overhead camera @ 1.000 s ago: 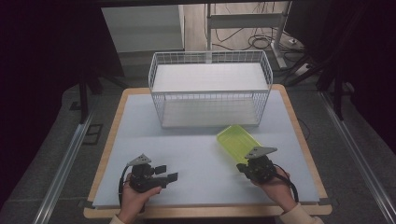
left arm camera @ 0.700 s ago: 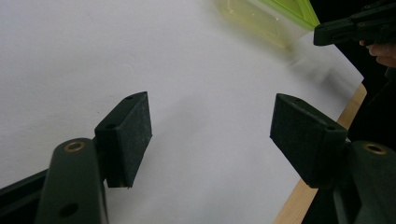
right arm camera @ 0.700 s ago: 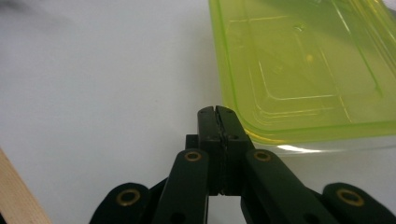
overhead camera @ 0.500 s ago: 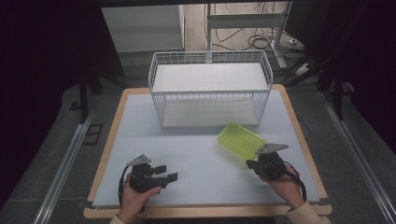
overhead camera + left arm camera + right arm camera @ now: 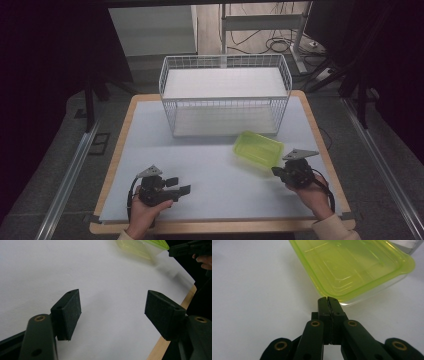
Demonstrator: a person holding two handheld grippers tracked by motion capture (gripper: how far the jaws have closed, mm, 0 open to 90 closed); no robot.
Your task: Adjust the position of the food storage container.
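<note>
Right gripper (image 5: 278, 171): jaws pressed flat together, nothing between them. In the right gripper view the closed tips (image 5: 328, 301) sit at the near rim of the tub (image 5: 354, 267), a yellow-green translucent box with its lid on. Whether the tips touch the rim or stop just short, I cannot tell.

Change over the last second: the right hand (image 5: 312, 187) has slid rightward along the table's near edge, and the tub (image 5: 258, 148) has shifted slightly right with it. At 1 s ago the tub sat a little further left and closer to the basket front; now it lies on the white mat (image 5: 215, 165) just in front of the right end of the wire basket (image 5: 225, 95), apart from the wire, flat, long axis running diagonally.

Reading: closed jaws cannot be holding the tub, yet it moved with the hand. Probably it was dragged or nudged by the tips at the rim, a repositioning rather than a lift. The basket is empty, so if the tub is meant to go in there, that step is not yet done and a proper grip comes first.

Left gripper (image 5: 179, 185): jaws wide apart, empty, bare mat between the pads (image 5: 68, 311). It has stayed parked at the near left, well apart from the tub. No role yet.
</note>
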